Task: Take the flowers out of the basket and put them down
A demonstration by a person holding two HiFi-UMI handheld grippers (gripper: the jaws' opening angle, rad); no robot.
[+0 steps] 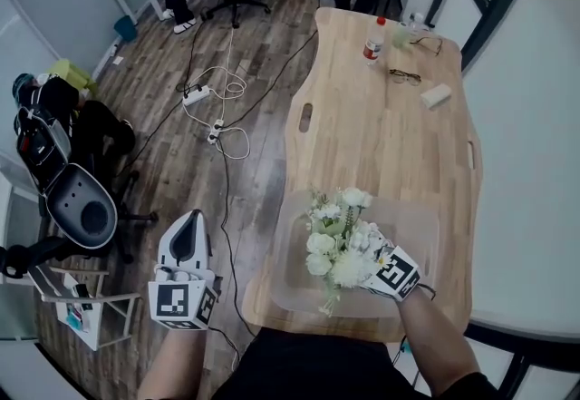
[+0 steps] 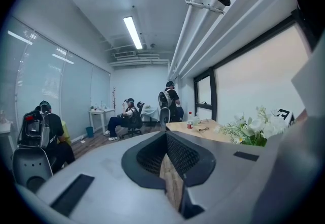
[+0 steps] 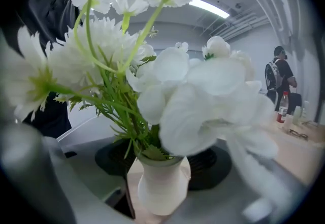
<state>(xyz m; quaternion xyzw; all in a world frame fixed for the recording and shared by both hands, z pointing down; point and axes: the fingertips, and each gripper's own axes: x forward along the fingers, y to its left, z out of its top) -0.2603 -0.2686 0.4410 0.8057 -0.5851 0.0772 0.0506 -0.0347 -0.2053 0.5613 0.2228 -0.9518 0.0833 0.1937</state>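
Flowers (image 1: pixel 337 244), clamped by the right hand-held gripper (image 1: pixel 372 262), hang over the basket (image 1: pixel 426 217); left hand-held gripper (image 1: pixel 188 226) closed.

Bare tabletop (image 1: pixel 362 144) beyond the basket (image 1: pixel 426 219)

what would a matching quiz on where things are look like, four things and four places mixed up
Things:
1 flowers
2 left claw
3 bottle
4 basket

Places:
A far end of the table
B gripped in the right claw
C near end of the table
D off the table's edge, over the floor

Pairs: 1-B, 2-D, 3-A, 4-C
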